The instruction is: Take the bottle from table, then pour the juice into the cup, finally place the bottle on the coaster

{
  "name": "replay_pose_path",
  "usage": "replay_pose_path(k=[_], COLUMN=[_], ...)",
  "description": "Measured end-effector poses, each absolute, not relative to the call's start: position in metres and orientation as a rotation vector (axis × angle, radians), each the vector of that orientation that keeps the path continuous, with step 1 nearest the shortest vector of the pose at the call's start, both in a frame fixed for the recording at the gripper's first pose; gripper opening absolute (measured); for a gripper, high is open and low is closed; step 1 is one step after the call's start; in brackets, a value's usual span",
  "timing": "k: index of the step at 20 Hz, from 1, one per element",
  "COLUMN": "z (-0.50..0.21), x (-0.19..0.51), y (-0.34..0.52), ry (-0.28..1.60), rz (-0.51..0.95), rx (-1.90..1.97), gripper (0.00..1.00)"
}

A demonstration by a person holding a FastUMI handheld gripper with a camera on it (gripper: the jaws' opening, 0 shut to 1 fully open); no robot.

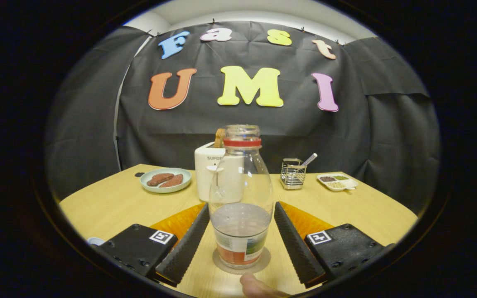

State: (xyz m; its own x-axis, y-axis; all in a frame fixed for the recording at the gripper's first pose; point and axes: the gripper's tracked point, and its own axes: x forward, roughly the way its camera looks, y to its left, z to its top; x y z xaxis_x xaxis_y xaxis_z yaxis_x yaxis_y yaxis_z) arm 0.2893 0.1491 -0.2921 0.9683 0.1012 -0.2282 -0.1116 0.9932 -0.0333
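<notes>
Between the spread fingers of the handheld gripper (240,236), a clear glass bottle (240,194) with a red neck band and no cap stands upright on a round grey coaster (263,261) on the wooden counter (110,203). The fingers (186,244) stand wide, one to each side of the bottle and apart from its glass, gripping nothing. A shallow pool of pale liquid sits low in the bottle.

Beyond the bottle, at 12 o'clock, a white toaster (206,174) holds a slice of bread; a green plate of sausages (166,180) lies at 10 o'clock, a wire utensil rack (292,174) and a small divided dish (337,182) at 2 o'clock. A fingertip (257,287) shows at 6 o'clock, just short of the coaster. A sliver of a pale round thing (95,241) peeps out at 8 o'clock; whether it is the cup cannot be told.

Judged from this, the bottle appears set down, and the risk lies in the retreat: a finger drawn back crookedly could clip the tall, narrow bottle and tip it, spilling what remains through the open mouth. A nudge could also slide it off the coaster.
</notes>
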Motion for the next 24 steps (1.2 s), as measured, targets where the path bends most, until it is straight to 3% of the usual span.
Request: replay_pose_path(k=[24], z=[-0.089], x=[0.17], y=[0.119], ry=[0.084], rz=[0.018], rx=[-0.062], gripper=[1.0])
